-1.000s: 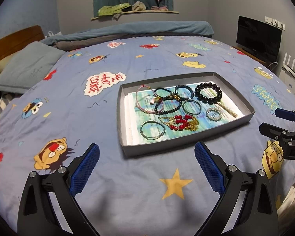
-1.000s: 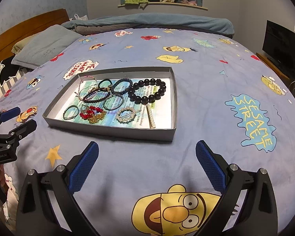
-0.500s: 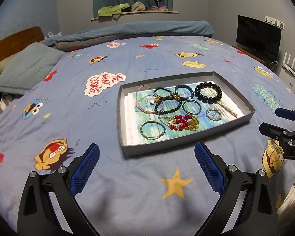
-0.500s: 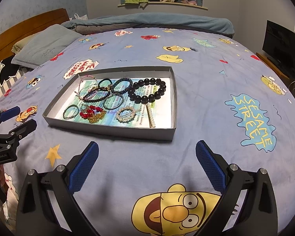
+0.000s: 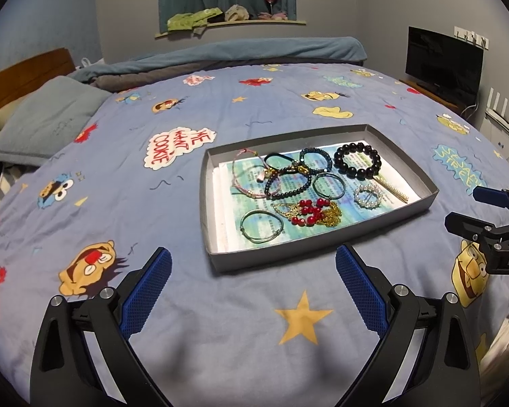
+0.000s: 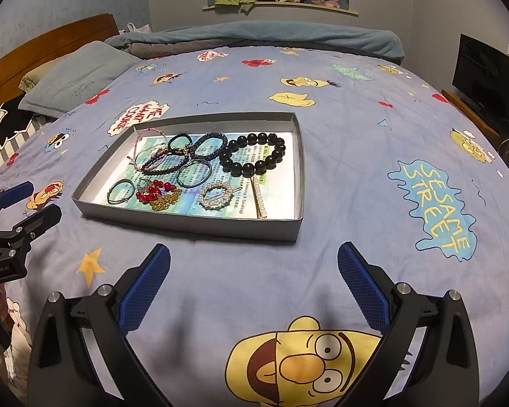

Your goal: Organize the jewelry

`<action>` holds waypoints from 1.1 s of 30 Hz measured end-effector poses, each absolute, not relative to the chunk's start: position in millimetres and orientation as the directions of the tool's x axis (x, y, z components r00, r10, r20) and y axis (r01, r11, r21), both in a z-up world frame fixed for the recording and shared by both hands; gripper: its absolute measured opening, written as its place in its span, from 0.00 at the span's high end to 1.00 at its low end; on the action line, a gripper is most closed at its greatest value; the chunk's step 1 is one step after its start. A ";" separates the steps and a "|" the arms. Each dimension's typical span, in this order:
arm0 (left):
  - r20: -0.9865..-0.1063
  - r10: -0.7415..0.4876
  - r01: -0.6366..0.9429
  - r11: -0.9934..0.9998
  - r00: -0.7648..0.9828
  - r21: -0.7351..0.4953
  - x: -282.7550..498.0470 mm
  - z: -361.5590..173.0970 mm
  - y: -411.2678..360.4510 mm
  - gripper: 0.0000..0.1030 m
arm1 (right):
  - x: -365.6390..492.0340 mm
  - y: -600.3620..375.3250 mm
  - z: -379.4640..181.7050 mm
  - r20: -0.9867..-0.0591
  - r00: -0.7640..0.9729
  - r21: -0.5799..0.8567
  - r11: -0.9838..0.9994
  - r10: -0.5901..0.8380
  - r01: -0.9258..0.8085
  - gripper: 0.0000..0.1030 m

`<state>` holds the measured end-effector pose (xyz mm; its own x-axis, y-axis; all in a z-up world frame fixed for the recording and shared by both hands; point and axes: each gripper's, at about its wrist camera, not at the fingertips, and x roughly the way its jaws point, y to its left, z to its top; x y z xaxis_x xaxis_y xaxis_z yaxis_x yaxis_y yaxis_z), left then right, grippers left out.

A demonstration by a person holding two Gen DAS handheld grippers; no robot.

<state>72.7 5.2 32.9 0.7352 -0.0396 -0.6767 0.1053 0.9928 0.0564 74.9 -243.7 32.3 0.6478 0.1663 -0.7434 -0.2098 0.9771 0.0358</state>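
A shallow grey tray lies on the bed and holds several pieces of jewelry. Among them are a black bead bracelet, a pearl ring brooch, a pearl hair clip, a red bead and gold chain piece and a green bangle. My left gripper hovers open before the tray's near edge, holding nothing. My right gripper stands open too, just short of the tray's near wall.
A blue cartoon-print bedspread covers the bed. A grey pillow and wooden headboard lie at the left, a rolled blanket at the far end. A TV stands at the right.
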 end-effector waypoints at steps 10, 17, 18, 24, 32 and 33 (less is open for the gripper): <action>-0.671 -0.037 0.107 0.992 0.741 0.063 73.2 33.5 4.7 0.06 | 75.5 -244.7 28.0 -0.747 0.645 0.039 0.978 0.165 -0.205 0.05; -0.644 -0.051 0.128 0.989 0.763 0.073 70.2 35.5 3.9 0.06 | 75.5 -245.6 25.9 -0.749 0.642 0.041 0.979 0.163 -0.202 0.05; -0.644 -0.048 0.126 0.989 0.763 0.076 70.2 36.0 3.7 0.06 | 75.8 -245.4 25.5 -0.749 0.642 0.040 0.979 0.163 -0.202 0.05; -0.629 -0.052 0.126 0.989 0.775 0.073 70.4 38.5 5.6 0.06 | 76.9 -245.7 25.5 -0.752 0.640 0.041 0.979 0.162 -0.200 0.05; -0.654 -0.042 0.110 0.992 0.755 0.063 74.1 33.3 7.6 0.06 | 78.4 -245.5 23.5 -0.757 0.633 0.043 0.979 0.163 -0.201 0.05; -0.660 -0.037 0.105 0.992 0.750 0.064 75.6 32.0 8.7 0.06 | 78.9 -245.6 23.7 -0.757 0.633 0.043 0.979 0.163 -0.201 0.05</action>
<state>75.6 8.7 32.0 0.7503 -0.0371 -0.6600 0.1051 0.9924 0.0637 78.9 -245.6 23.7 0.6326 0.1632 -0.7571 -0.2008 0.9787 0.0432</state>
